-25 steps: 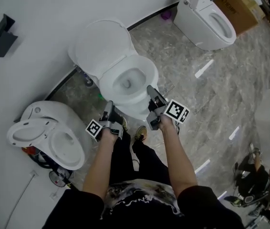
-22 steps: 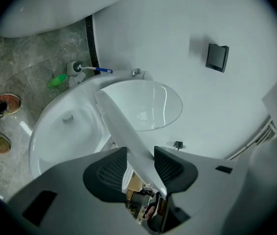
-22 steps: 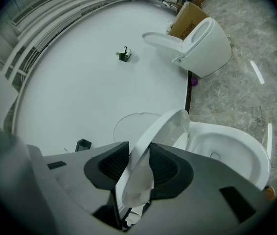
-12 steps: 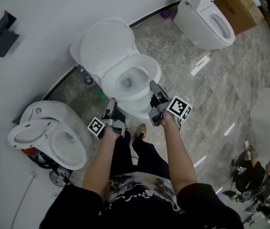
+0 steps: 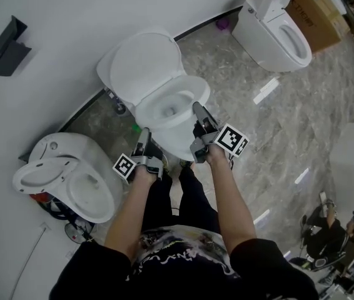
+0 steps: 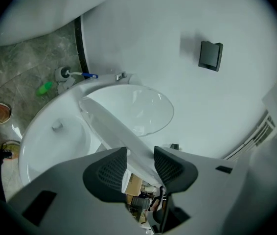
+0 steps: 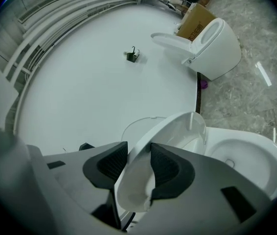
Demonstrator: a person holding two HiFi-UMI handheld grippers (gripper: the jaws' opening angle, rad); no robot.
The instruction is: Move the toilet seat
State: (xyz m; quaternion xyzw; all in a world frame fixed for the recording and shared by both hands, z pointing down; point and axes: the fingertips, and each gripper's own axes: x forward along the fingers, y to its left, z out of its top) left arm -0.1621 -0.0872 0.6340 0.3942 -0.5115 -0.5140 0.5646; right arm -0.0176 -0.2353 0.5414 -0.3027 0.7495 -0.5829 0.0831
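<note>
Left claw: the left claw is closed on the seat at its front left. In its own view the rim runs as a white strip between the two pads. It now sits a little higher in the head view than a second ago.
Seat: it is in the middle of the frame, in front of the upright lid. Its front edge has come up off the bowl, so it now tilts instead of lying flat.
Right claw: the right claw grips the seat's front right and has also climbed in the frame. In its own view the ring stands slanted between the pads, with the open bowl at lower right. The jaws have just been opening a touch, though both pads appear to touch the rim.
Meaning: the lift is under way but early. The seat looks far from reaching the lid, and the right hold may want firming.
Hidden, centre: the seat hinge lies behind the seat and lid. From the head view I cannot tell how wide the gap between seat and bowl is.
Hidden, below: arms and claws cover the bowl's front foot.
Hidden, upper right: the far toilet is cut by the top edge.
Hidden, lower right: a seated person is small and partly out of frame.
</note>
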